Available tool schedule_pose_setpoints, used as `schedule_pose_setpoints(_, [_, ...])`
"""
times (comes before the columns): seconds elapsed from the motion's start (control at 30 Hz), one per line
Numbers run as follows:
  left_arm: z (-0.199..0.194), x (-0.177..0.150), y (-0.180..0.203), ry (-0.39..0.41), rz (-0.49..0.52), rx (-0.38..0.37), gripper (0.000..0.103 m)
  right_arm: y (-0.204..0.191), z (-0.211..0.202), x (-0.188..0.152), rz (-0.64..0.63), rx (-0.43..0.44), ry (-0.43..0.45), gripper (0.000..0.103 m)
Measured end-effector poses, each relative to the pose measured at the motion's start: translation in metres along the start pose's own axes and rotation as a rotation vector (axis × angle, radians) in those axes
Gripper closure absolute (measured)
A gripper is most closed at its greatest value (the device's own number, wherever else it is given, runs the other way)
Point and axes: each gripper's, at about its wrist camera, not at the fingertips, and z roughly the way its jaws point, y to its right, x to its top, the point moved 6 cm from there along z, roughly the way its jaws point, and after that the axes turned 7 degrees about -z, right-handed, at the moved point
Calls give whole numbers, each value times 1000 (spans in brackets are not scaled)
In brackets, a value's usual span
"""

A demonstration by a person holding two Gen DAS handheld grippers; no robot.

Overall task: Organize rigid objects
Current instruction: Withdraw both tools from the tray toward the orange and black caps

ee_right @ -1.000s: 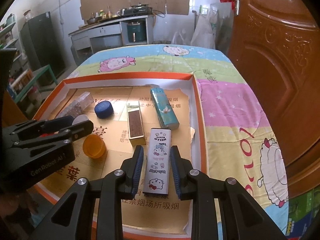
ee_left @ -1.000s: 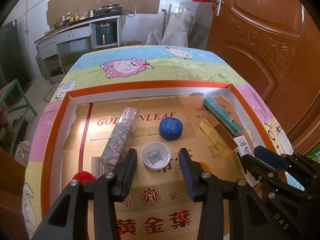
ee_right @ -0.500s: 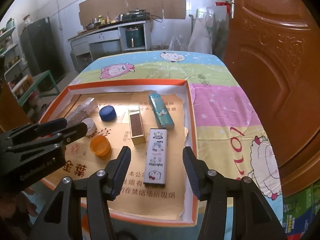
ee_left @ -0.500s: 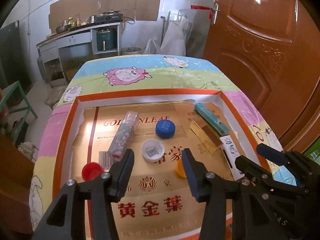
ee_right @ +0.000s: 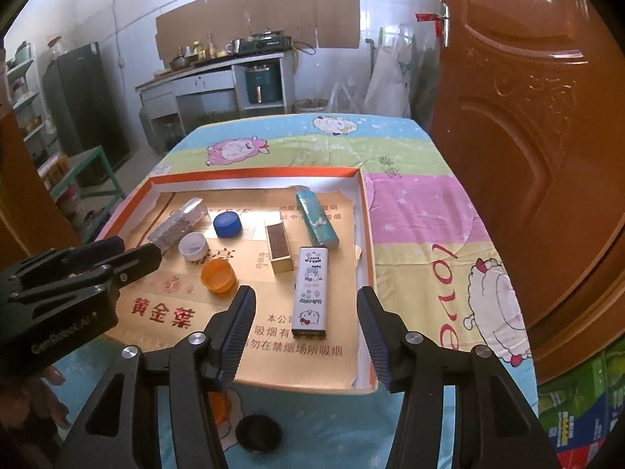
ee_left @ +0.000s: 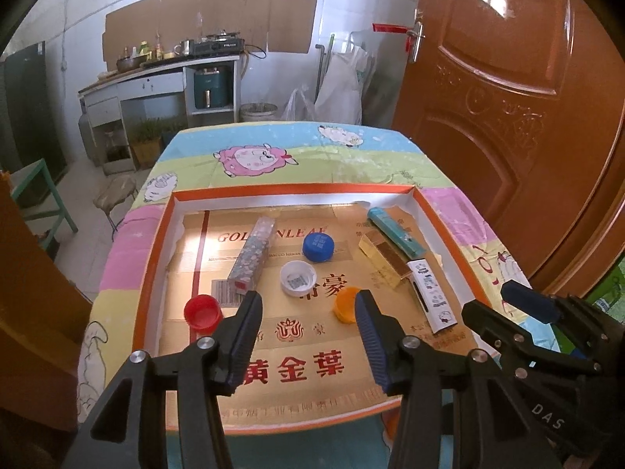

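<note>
Both grippers have drawn back and up from the tray since a second ago, and the right gripper [ee_right: 306, 328] has let go of the white cartoon-printed box [ee_right: 311, 288], which now lies flat in the tray [ee_right: 363, 211], free of the jaws, its long axis running away from the camera. The right jaws stand wide apart and empty above the box's near end. The left gripper [ee_left: 308, 332] also hangs with jaws apart, nothing between them, over the tray's near half. Just beside the white box, a gold box [ee_right: 278, 247] and a teal box [ee_right: 316, 219] lie roughly parallel to it, toward the tray's right wall. Left of them sit an orange cap [ee_right: 218, 276], a white cap [ee_right: 192, 247], a blue cap [ee_right: 227, 224] and a red cap [ee_left: 203, 311], well apart from one another, with a patterned clear box [ee_left: 252, 255] lying lengthwise toward the far left. The tray rests on a bench under a sheep-print cloth [ee_right: 429, 211], beside a brown door [ee_right: 527, 117].
</note>
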Motion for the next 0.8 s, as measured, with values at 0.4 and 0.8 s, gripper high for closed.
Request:
schedule_pose_setpoints(0.4, [-37, -8, 0, 46, -18, 5, 54, -8, -33, 0, -13, -7, 38, 47])
schedule_pose_setpoints(0.8, [-70, -14, 4, 86, -7, 9, 54, -14, -67, -5, -22, -14, 79, 47])
